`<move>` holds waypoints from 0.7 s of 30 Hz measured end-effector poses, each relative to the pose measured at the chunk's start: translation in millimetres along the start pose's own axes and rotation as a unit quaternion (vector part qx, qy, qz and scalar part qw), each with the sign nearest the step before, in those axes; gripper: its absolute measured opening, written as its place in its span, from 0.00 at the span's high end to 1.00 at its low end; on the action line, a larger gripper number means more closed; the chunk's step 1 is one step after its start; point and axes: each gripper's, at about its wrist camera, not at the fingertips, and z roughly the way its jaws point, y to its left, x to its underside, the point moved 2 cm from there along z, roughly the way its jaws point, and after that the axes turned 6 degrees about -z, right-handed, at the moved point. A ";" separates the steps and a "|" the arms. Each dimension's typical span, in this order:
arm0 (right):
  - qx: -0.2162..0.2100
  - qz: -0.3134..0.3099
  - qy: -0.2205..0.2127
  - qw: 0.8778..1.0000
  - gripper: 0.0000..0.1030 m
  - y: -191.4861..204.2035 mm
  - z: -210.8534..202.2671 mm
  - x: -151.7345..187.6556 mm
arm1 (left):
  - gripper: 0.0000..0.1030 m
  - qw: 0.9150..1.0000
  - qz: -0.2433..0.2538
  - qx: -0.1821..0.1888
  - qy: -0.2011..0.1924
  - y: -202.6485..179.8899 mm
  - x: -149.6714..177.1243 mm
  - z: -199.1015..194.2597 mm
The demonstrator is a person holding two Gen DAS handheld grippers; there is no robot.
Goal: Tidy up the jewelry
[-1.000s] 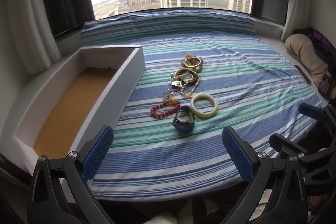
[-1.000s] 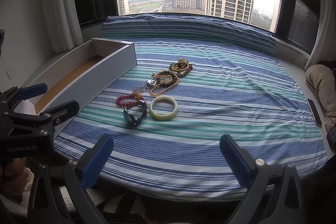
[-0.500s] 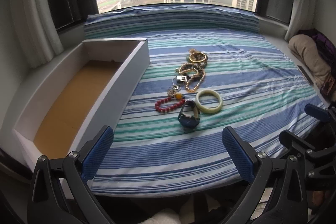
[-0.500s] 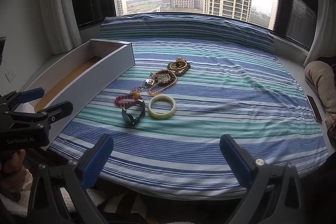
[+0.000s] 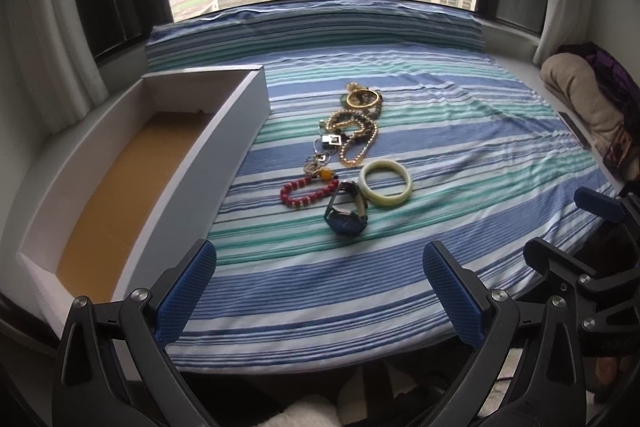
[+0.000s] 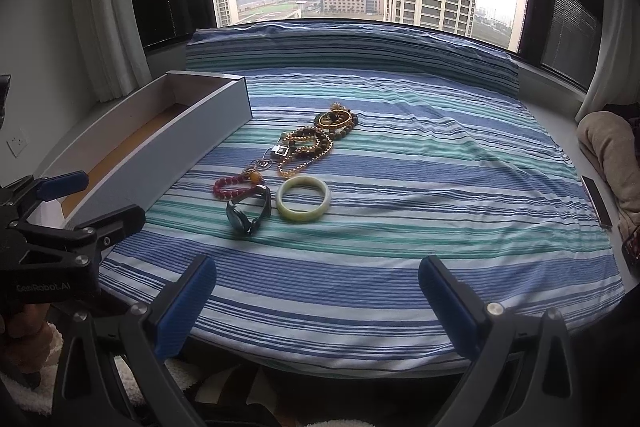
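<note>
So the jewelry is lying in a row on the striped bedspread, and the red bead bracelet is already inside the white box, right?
Not quite. The red bead bracelet lies on the striped bedspread with the other pieces, beside the white box, not inside it. The left wrist view shows the box holding nothing.

A line of jewelry lies on the striped bedspread (image 5: pixel 460 155), just right of a long white box (image 5: pixel 236 131) with a brown floor, open at the top and empty. Nearest the camera, a dark blue wristwatch (image 5: pixel 346 213) stands on its edge, its strap looped. Beside it on the right, touching it, a pale green bangle (image 5: pixel 385 183) lies flat. To the watch's left curls a red bead bracelet (image 5: pixel 306 191), with an orange bead (image 5: pixel 326 173) at its far end. Beyond these sit a small square pendant (image 5: pixel 331 141), a tangle of gold bead chains (image 5: pixel 356 135), and farthest off a gold bangle (image 5: pixel 363 98) on darker beads.
</note>
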 end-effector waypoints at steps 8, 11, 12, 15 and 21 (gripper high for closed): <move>-0.004 -0.002 -0.001 1.000 0.00 0.3 -1.2 0.5 | 0.00 1.000 0.002 0.001 0.000 -1.4 1.1 -0.3; -0.004 -0.003 0.001 1.000 0.00 0.8 -1.8 1.4 | 0.00 1.000 0.002 0.004 0.003 -2.3 2.0 0.6; -0.004 -0.002 0.001 1.000 0.00 0.3 -1.4 1.5 | 0.00 1.000 0.002 0.005 0.004 -2.4 2.3 0.7; -0.004 -0.001 0.003 1.000 0.00 -0.3 -1.3 2.2 | 0.00 1.000 0.001 0.004 0.005 -2.0 2.3 -0.1; -0.006 -0.004 0.001 1.000 0.00 0.6 -1.8 2.0 | 0.00 1.000 0.002 0.001 0.006 -3.2 1.9 0.2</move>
